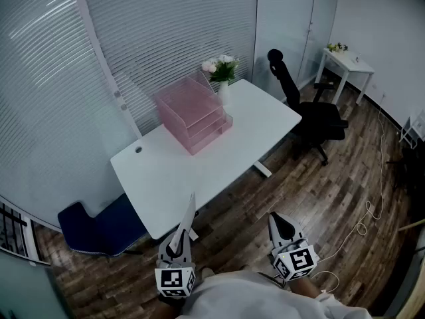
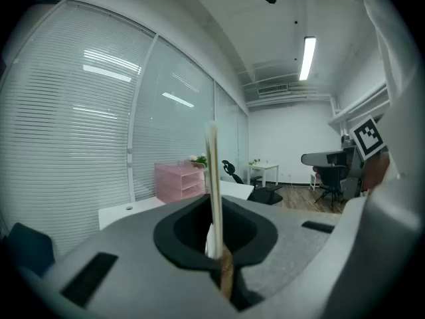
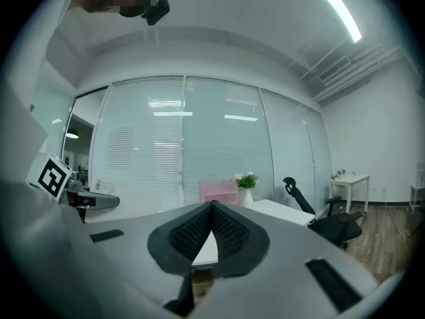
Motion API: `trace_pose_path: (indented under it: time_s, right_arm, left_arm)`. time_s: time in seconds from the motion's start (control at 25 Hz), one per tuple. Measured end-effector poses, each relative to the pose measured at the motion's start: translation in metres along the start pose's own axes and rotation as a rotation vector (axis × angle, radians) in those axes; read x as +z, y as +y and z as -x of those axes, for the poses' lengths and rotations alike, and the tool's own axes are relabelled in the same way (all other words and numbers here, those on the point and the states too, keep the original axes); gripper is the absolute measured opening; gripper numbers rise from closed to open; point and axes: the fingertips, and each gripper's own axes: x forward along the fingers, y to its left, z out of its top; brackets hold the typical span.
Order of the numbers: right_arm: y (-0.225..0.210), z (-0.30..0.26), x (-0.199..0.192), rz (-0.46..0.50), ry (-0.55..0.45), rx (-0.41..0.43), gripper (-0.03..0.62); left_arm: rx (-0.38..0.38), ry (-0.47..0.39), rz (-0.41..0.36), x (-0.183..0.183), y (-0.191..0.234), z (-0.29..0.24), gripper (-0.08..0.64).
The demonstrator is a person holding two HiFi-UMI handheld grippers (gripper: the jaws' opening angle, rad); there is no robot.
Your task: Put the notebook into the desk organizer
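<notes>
The thin white notebook [image 1: 188, 219] sits pinched in the left claw [image 1: 176, 248]; the right claw [image 1: 279, 226] is shut, empty. The carry is under way, and the next move is likely bringing it to the pink plastic organizer [image 1: 192, 113].

Desk organizer [image 1: 192, 115] on desk [image 1: 174, 178]

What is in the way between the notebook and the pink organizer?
Nothing visible. The left gripper holds the notebook upright, and only bare floor and bare white desk lie between it and the pink organizer. The blue chair and black chair stand off to the sides.
</notes>
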Motion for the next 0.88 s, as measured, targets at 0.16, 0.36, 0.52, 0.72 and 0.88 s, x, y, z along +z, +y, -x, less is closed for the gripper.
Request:
trace_pose_path:
  time_s: [0.16,0.36,0.52,0.72,0.88]
  right_arm:
    - [0.000,0.001,-0.001,-0.003,0.000,0.002,0.011]
    - [-0.004,0.003,0.000,-0.007,-0.005,0.000,0.011]
    - [-0.010,0.006,0.001,-0.027,-0.021,0.005,0.011]
    - [-0.021,0.013,-0.003,-0.044,-0.029,0.021,0.012]
    - [-0.041,0.024,-0.008,-0.043,-0.011,0.034,0.012]
  left_arm:
    - [-0.002,0.002,-0.003,0.000,-0.001,-0.001,0.017]
    - [0.000,0.004,-0.008,-0.001,-0.006,-0.002,0.017]
    - [0.006,0.012,-0.013,-0.002,-0.011,-0.002,0.017]
    - [0.021,0.015,-0.021,-0.003,-0.021,-0.007,0.017]
    - [0.041,0.008,-0.023,0.003,-0.036,-0.014,0.017]
